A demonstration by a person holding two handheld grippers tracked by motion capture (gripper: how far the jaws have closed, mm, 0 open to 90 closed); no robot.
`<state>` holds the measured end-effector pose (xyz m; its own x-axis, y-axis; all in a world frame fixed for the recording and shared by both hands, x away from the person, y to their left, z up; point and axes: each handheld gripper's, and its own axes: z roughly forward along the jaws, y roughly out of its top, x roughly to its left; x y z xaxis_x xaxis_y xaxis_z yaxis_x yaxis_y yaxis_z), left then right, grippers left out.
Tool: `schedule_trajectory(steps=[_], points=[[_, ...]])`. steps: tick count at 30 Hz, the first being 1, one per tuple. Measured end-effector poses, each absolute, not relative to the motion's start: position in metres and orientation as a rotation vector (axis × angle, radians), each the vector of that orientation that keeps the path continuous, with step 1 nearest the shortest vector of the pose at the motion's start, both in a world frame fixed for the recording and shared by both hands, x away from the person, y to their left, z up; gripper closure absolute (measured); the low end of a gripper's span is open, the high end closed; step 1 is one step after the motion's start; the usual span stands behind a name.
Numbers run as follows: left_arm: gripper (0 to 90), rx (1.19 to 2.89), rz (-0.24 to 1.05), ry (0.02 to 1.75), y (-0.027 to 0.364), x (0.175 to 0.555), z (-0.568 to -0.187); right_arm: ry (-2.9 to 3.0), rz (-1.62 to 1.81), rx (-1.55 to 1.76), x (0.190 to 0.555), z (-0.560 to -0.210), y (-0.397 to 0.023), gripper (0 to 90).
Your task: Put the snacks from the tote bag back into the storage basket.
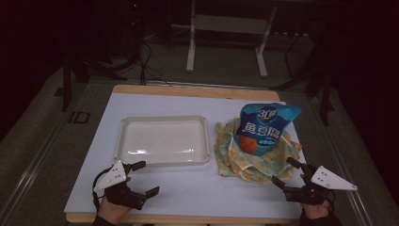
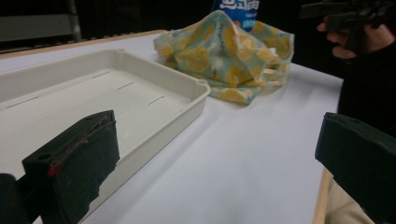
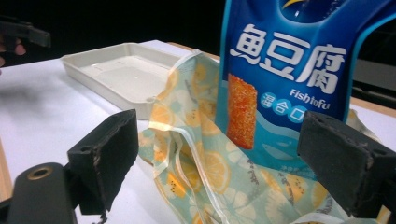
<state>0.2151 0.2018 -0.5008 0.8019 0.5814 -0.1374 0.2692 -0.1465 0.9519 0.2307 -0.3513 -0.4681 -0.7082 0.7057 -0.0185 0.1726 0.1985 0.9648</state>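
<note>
Right tongs (image 3: 219,163) before fish-tofu bag (image 3: 285,70)

Left claw (image 1: 143,179) and right claw (image 1: 287,173) agape

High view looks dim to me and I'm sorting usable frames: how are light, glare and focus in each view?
High view: dark surroundings, lit table, mild glare in the white tray. Left gripper view: near jaws soft, patterned bag fairly sharp. Right gripper view: blue snack packet crisp, print readable.

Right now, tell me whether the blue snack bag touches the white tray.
Apart. The high view shows bare table between the blue snack bag, which stands in the yellow patterned bag, and the white tray.
</note>
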Motion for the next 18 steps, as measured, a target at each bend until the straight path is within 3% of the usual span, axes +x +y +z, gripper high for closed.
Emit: schedule_trajectory(steps=[18], points=[[0.3, 1.747, 0.283, 0.693, 0.2010, 0.2233, -0.5059, 2.109, 1.527, 0.745, 0.2247, -0.4687, -0.3561, 13.0]])
